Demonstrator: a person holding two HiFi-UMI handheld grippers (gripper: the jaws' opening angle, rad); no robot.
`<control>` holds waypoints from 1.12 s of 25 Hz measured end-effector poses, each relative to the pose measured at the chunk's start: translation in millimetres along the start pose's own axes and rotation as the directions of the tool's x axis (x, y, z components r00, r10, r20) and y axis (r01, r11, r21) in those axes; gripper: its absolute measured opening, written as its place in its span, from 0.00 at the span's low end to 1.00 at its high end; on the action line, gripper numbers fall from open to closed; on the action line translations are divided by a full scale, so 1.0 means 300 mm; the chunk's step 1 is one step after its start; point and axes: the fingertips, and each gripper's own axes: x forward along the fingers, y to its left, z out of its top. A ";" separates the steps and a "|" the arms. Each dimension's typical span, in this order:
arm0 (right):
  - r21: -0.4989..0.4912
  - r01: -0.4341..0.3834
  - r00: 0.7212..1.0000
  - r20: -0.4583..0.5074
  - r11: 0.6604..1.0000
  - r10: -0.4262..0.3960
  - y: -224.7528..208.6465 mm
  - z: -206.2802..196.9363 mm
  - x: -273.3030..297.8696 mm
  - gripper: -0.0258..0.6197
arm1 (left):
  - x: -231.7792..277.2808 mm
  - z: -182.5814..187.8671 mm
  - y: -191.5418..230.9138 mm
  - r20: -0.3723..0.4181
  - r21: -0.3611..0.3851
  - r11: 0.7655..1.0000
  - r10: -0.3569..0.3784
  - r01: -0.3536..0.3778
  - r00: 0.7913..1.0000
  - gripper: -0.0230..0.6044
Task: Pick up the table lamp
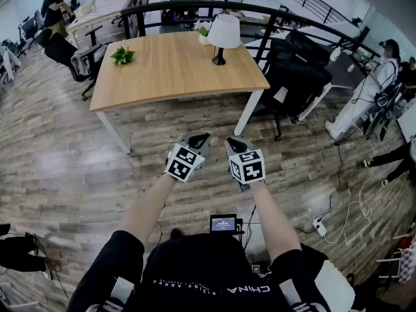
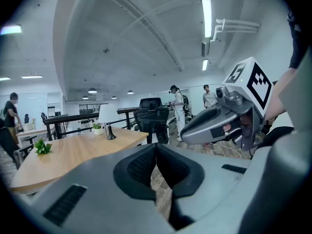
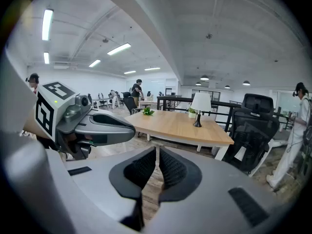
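Head view: the left tool (image 1: 198, 137) and the right tool (image 1: 237, 145) are held out side by side, low over the wood floor (image 1: 78, 161).
Left tool jaws: shut tight together, with nothing between them.
Right tool jaws: shut tight too, and they hold nothing.
Step now: I think this is the very start, getting near the table lamp (image 1: 223, 34). No grab has begun.
How to do it well: Walk closer first, because the lamp looks too far to reach from here. Open the jaws of one tool before it gets there. Aim at the thin dark stem (image 1: 219, 52) under the shade (image 1: 225, 28), not at the soft shade. Squeeze the stem, then lift straight up so the base does not drag.
Watch out: the big shade sits up high, so I think a bump could tip the lamp over.
Where the lamp is: it stands upright on the surface (image 1: 169, 73), well apart from both tools, at about 12 o'clock from them.
Spot on the surface: near the far right corner.
Next to the lamp: a small potted plant (image 1: 203, 34) is just beside it at 9 o'clock.
Farther off: a leafy green plant (image 1: 122, 56) lies on the surface, well apart from the lamp, at 8 o'clock.
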 end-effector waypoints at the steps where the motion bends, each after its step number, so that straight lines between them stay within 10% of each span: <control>1: 0.003 -0.001 1.000 0.000 1.000 0.001 -0.005 0.001 0.000 0.11 | 0.002 0.003 0.001 0.003 -0.003 1.000 0.001 -0.001 1.000 0.07; 28: 0.061 -0.053 0.999 0.015 0.997 0.052 -0.034 -0.055 -0.059 0.11 | 0.017 -0.047 -0.087 -0.045 -0.001 1.000 -0.026 0.026 0.999 0.07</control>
